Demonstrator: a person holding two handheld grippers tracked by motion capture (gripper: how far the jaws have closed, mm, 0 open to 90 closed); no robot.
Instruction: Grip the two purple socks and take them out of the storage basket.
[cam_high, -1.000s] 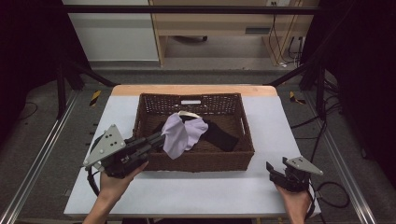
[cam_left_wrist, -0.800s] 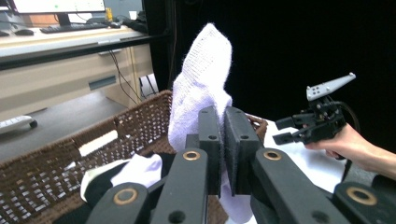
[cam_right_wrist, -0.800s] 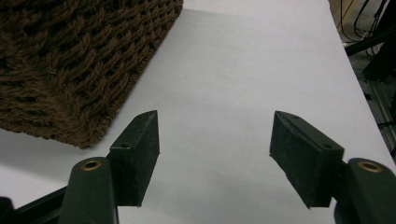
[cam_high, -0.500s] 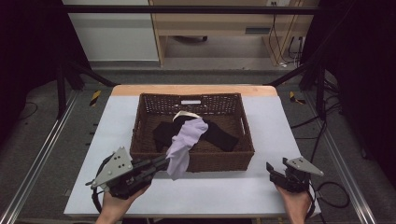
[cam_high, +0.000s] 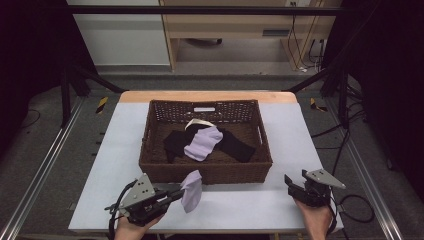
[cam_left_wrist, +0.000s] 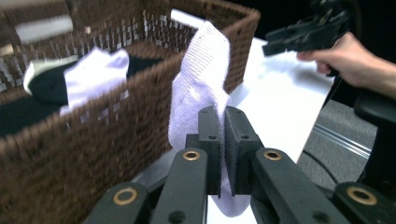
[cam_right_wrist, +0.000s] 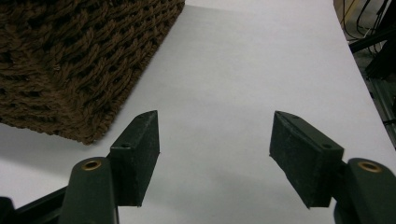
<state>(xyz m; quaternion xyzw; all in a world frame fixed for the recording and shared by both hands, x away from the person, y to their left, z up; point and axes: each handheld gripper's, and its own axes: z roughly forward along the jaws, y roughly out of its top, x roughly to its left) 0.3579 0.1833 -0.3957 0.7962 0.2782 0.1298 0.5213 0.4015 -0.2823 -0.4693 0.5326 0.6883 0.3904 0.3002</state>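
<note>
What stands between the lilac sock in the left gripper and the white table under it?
Nothing visible does. The left gripper holds the lilac sock in front of the wicker basket, and bare white table lies below it.

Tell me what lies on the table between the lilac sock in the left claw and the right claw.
Nothing: in the high view, bare white table separates the lilac sock from the right claw.

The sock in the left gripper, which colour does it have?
Pale lilac sock, clearest in the left gripper view.
</note>
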